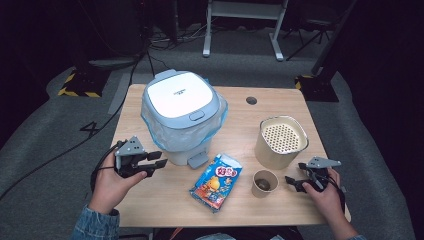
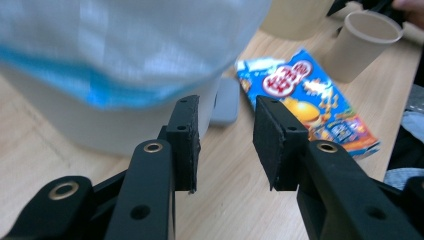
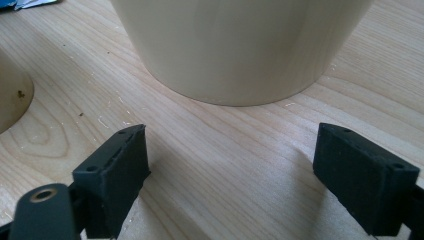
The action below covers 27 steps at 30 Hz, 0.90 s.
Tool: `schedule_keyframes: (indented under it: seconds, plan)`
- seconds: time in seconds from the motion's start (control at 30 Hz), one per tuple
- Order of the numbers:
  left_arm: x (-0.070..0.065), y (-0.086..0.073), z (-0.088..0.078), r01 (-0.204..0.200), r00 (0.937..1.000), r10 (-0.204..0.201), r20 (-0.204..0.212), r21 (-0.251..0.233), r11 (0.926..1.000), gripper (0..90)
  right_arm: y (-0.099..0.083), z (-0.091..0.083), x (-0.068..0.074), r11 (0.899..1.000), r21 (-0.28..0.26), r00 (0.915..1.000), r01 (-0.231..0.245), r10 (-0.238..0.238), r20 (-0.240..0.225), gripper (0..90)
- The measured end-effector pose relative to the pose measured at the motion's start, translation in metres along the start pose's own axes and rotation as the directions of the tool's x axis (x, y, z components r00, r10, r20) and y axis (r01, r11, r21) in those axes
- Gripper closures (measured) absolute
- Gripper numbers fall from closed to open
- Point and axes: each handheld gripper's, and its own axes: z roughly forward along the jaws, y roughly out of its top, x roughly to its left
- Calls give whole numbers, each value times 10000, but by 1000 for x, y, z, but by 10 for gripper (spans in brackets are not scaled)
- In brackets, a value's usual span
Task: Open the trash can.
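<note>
Snack packet (image 1: 216, 181) on table, not yet binned; pedal bin (image 1: 181, 116) lid down; my left gripper (image 1: 156, 163) half-spread, empty; right gripper (image 1: 294, 183) spread wide.

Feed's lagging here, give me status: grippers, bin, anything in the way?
Left gripper open, empty, beside bin. Right gripper open, empty, by small cup. Bin lid closed. Snack bag lies just past pedal.

Open claw (image 3: 230, 175) (empty) before beige tub (image 3: 240, 47)
</note>
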Motion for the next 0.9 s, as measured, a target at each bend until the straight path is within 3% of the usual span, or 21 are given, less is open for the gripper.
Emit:
schedule_keyframes:
  seconds: [0.07,0.27,0.6,0.9]
  plan:
    - [0,12,-3,-198,9991,204,360,-190,9996,642,0,0,0,10000,-2,10000,-5,5,-6,147]
    - [0,30,-7,-349,9958,390,832,-499,9981,670,0,0,0,10000,0,10000,0,0,1,146]
    - [2,66,-17,-616,9923,714,1013,-975,9933,685,0,0,0,10000,-2,10000,-8,8,-4,146]
    - [-5,97,-29,-931,9864,1092,1225,-1307,9870,698,0,0,0,10000,-1,10000,-8,8,-3,146]
